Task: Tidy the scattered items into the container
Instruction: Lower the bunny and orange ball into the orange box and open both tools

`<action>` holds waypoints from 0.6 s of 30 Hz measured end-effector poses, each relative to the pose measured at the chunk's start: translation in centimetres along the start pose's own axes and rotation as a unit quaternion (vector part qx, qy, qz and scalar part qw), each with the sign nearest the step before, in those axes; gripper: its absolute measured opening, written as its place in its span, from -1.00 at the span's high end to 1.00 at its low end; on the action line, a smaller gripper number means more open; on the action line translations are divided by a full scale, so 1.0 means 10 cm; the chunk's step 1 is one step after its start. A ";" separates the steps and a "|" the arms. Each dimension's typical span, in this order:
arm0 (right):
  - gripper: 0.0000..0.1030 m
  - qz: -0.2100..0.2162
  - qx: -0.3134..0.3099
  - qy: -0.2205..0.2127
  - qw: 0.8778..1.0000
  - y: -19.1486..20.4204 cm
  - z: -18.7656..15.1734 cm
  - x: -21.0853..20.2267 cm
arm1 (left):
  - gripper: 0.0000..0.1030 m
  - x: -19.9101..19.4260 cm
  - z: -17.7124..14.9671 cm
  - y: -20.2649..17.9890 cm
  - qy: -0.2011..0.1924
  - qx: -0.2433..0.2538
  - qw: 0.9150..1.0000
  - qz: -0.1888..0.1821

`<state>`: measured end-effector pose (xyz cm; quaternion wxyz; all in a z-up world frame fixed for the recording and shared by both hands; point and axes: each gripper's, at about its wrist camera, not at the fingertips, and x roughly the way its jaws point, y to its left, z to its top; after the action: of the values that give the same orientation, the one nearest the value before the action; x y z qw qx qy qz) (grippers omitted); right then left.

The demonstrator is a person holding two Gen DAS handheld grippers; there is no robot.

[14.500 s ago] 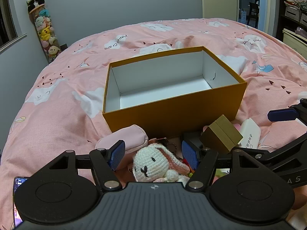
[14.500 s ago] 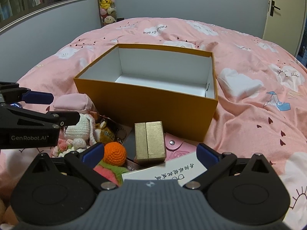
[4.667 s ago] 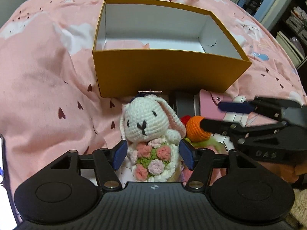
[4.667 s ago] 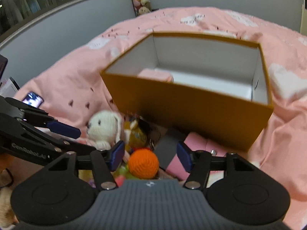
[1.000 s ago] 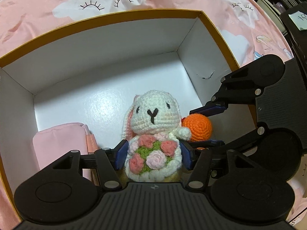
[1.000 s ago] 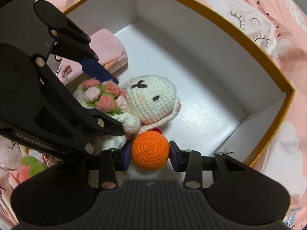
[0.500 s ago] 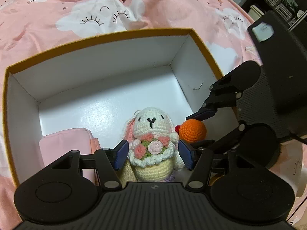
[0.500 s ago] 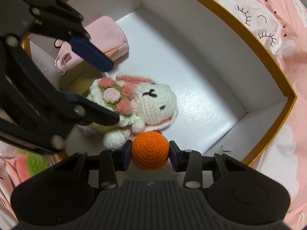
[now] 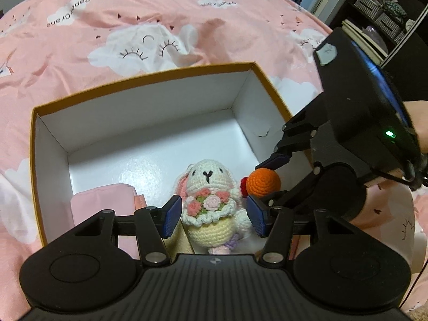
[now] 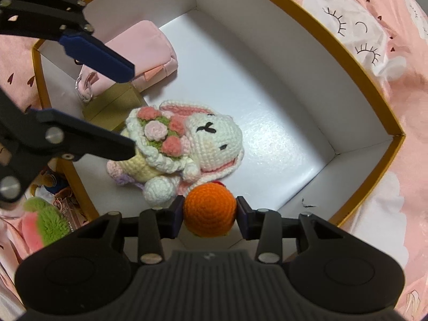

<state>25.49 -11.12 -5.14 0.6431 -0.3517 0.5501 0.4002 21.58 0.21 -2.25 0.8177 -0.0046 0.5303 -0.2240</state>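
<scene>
The orange-walled box (image 9: 133, 80) with a white inside sits on the bed. On its floor lies a white crochet bunny (image 10: 203, 139) holding a flower bouquet. My left gripper (image 9: 214, 215) hovers above the bunny; its jaws are closing, but the blue pads stand clear of it on either side. My right gripper (image 10: 210, 212) points down into the box, shut on an orange crochet ball (image 10: 210, 208) just beside the bunny. A pink pouch (image 10: 141, 50) and a small gold box (image 10: 112, 104) lie in the box's left corner.
Outside the box's near wall lie a green and pink plush (image 10: 45, 224) and some keychains (image 10: 50, 179). The pink cloud-print bedspread (image 9: 133, 26) surrounds the box. Dark shelves (image 9: 379, 13) stand past the bed's far right. A hand (image 9: 417, 123) holds the right gripper.
My left gripper has let go of the bunny, lifted and drawn back; the bunny has tipped onto its back on the box floor. The right gripper still holds the ball in place.
</scene>
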 end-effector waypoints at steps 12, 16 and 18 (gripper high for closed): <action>-0.19 -0.013 0.005 -0.016 1.000 0.06 -0.13 -0.25 | -0.22 -0.34 -0.14 -0.05 -0.037 -0.008 0.999 0.007; -0.18 -0.011 0.022 -0.041 0.999 0.08 -0.26 -0.37 | -0.22 -0.48 -0.24 -0.09 -0.051 -0.009 0.999 0.008; -0.18 -0.018 0.032 -0.063 0.997 0.12 -0.34 -0.46 | -0.22 -0.56 -0.30 -0.12 -0.061 -0.005 0.998 0.011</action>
<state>22.63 -14.20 -1.09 0.6944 -0.3151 0.5144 0.3923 16.60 1.87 1.60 0.8510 -0.0165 0.4806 -0.2113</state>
